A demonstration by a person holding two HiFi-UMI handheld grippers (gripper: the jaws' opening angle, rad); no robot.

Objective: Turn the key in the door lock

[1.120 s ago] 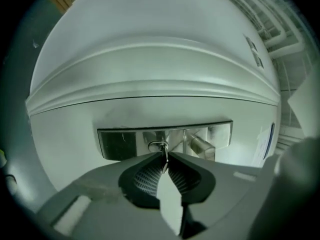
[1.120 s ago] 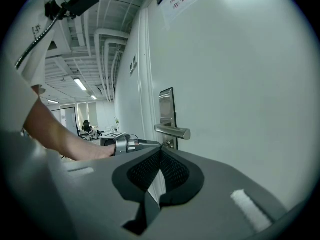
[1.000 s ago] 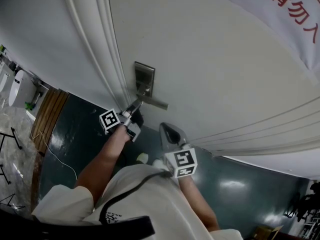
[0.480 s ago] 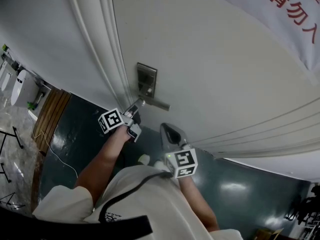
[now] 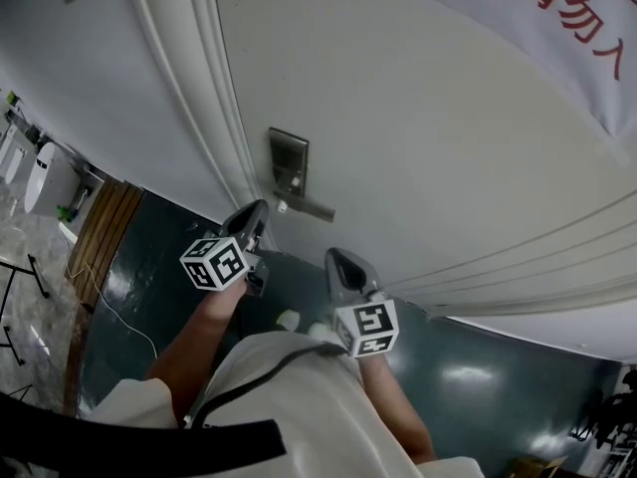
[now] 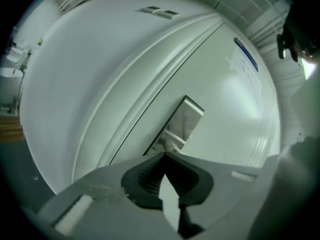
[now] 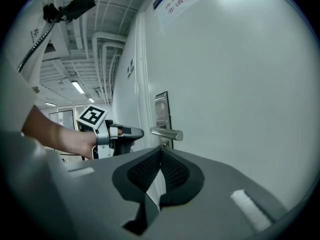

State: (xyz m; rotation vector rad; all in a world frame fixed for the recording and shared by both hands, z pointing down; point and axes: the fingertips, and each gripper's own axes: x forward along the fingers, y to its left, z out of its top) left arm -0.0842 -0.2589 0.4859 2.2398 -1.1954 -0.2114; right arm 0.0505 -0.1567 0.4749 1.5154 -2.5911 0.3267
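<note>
A metal lock plate (image 5: 288, 159) with a lever handle (image 5: 311, 208) sits on the pale door (image 5: 418, 118). In the right gripper view a small key (image 7: 161, 145) shows just below the handle (image 7: 167, 133). My left gripper (image 5: 261, 208) hangs a short way off the lock, below and left of it, rolled over. Its jaws are shut with nothing between them, and over them the plate (image 6: 186, 119) shows. My right gripper (image 5: 336, 259) is lower and to the right, pointing at the door. It is shut and empty (image 7: 160, 151), and it sees the left gripper (image 7: 142, 132) beside the handle.
The door frame moulding (image 5: 199, 98) runs along the left of the lock. A white sign with red characters (image 5: 577, 28) hangs on the door at upper right. Dark green floor (image 5: 149, 267) lies below, with a cable (image 5: 109, 307) and a wooden strip (image 5: 100, 227).
My left gripper has come away from the key under the handle, moved back toward me and rolled, so its marker cube shows another face. The right gripper has stayed put.
</note>
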